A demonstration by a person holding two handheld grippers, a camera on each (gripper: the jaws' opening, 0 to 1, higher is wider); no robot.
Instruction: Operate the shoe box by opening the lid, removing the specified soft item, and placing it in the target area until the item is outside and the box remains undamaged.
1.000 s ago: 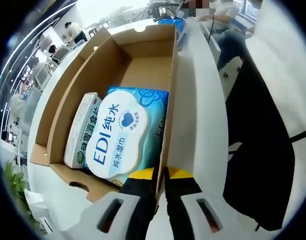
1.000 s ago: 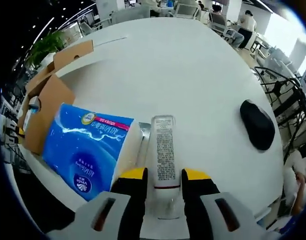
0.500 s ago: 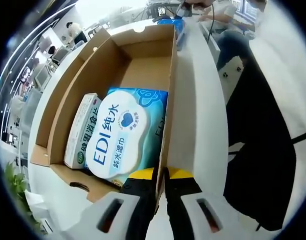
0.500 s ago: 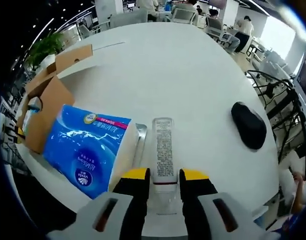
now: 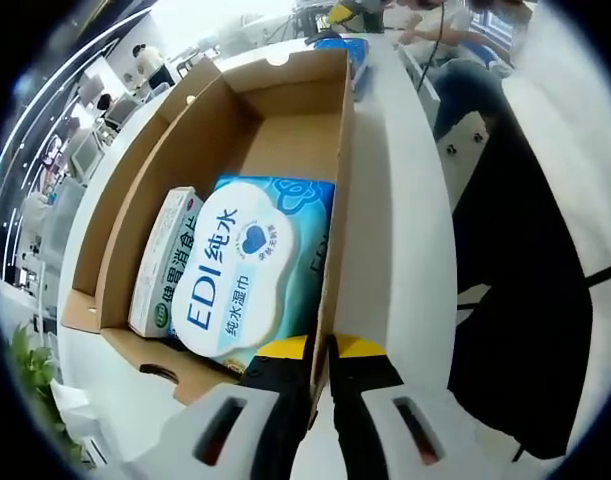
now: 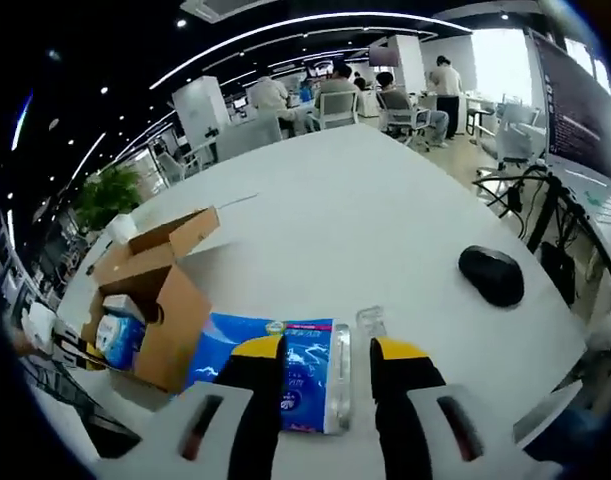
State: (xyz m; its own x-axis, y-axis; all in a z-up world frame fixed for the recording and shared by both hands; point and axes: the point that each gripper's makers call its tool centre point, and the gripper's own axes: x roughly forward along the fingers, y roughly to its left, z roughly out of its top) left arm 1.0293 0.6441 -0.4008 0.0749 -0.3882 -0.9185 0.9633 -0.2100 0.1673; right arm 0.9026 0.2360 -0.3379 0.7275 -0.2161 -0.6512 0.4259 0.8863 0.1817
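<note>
Your left gripper (image 5: 321, 352) fingers pinch the shoe box (image 5: 337, 200) wall; right gripper (image 6: 328, 352) fingers spread, empty, above the tissue pack (image 6: 275, 385) near desk (image 6: 365, 230) edge. Pack looks soft, light—grip mid-body.

"EDI 纯水" and "纯水湿巾" stand on the wet-wipes pack (image 5: 247, 275); "健胃消食片" on the white carton (image 5: 165, 262).

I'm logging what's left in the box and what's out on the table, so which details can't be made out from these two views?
- Left gripper view: the wipes pack overlaps the carton; anything beneath is hidden.
- Left gripper view: the left gripper covers the box wall it pinches.
- Right gripper view: the tube is too small and its label unreadable.
- Right gripper view: the tissue pack is partly behind the right gripper.
</note>
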